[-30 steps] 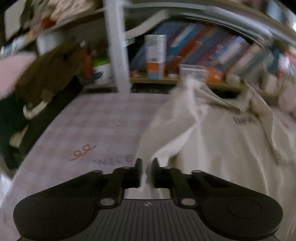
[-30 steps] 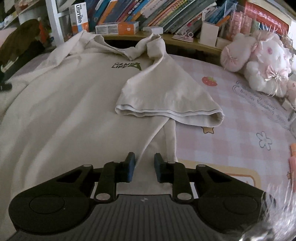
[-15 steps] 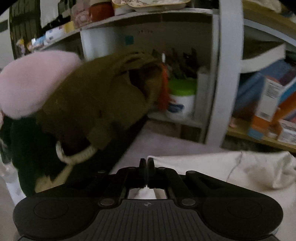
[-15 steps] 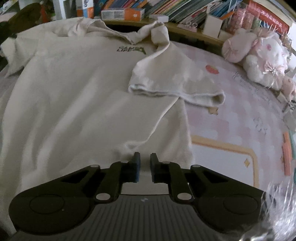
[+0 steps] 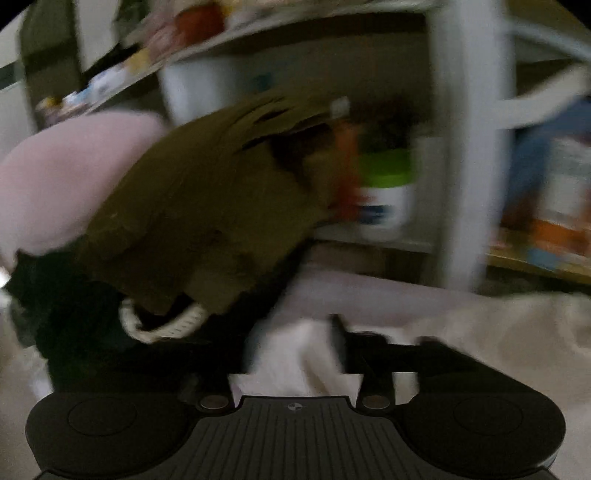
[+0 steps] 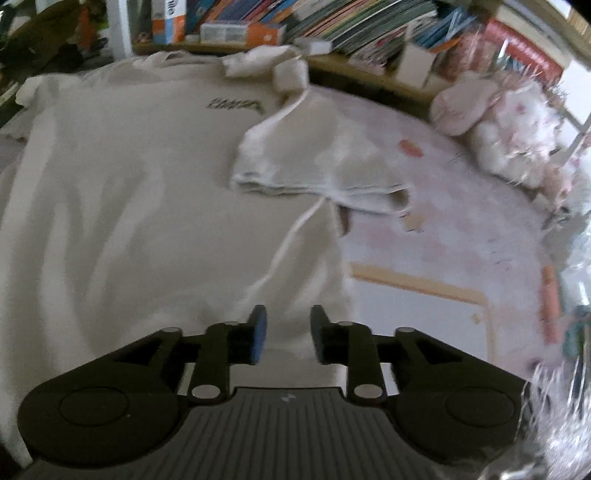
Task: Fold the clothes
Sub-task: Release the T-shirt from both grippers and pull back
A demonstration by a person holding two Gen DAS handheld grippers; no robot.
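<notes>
A cream T-shirt (image 6: 122,206) lies spread front-up across the pink checked bedsheet (image 6: 443,236), and everything else sits around it. Its collar end reaches toward the bookshelf (image 6: 332,26) at the far side, with a small dark logo (image 6: 234,104) on the chest. The sleeve (image 6: 317,166) on the shirt's right side is folded inward, its hem lying across the body of the shirt. Beyond that sleeve, off the shirt, a pink-and-white plush toy (image 6: 506,125) leans near the shelf.

The right gripper (image 6: 284,334) hangs over the shirt's lower edge with its jaws opening; cloth lies under the gap, and the blue pads (image 6: 258,332) do not press on it.

The left gripper (image 5: 295,354) is at the shirt's opposite side, where the view is badly smeared. Its jaws are opening too, standing well apart, with a pale bit of the shirt between them, probably loose rather than pinched. Past that corner of the shirt lies an olive-brown garment (image 5: 199,221) heaped against a pink cushion (image 5: 62,177), with a green-lidded tub (image 5: 386,192) on a shelf behind
</notes>
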